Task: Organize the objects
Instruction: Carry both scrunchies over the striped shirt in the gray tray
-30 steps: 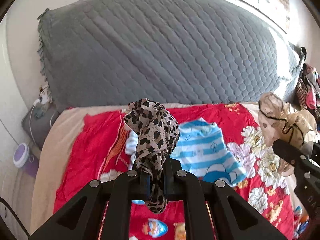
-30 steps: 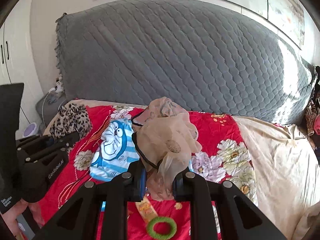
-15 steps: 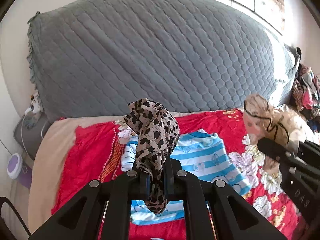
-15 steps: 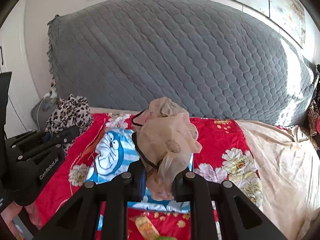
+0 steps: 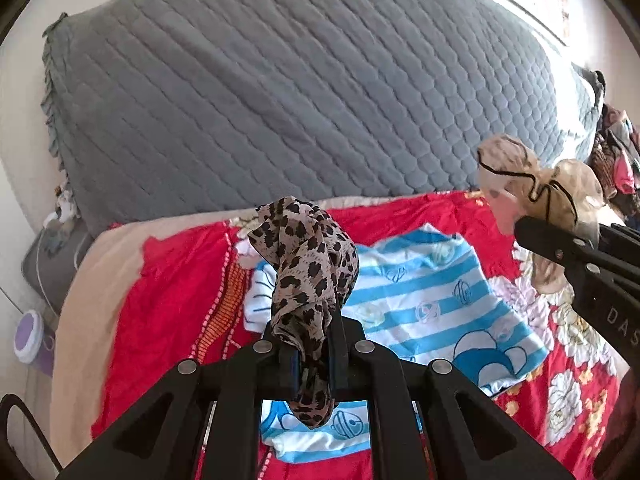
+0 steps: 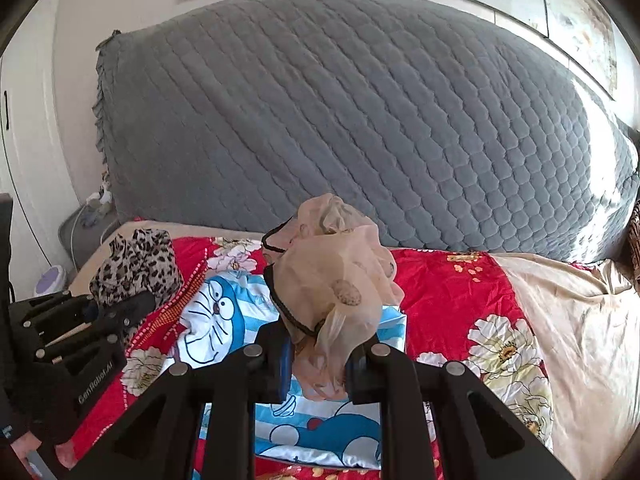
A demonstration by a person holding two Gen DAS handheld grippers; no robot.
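While the left wrist view has dipped closer to the bed (image 5: 100,280) over the last second, so the striped shirt (image 5: 420,300) now fills more of the frame, the left tongs (image 5: 310,356) stay pressed almost together, pinching the leopard scarf (image 5: 308,264), which bunches up toward 12 o'clock; I judge it is being carried down to be set with the clothes. From the right wrist the bed has likewise drawn nearer, and the right tongs (image 6: 318,364), a little apart, pinch the sheer beige scarf (image 6: 336,276) above the shirt (image 6: 216,320), with the left tongs (image 6: 116,312) at 9 o'clock.
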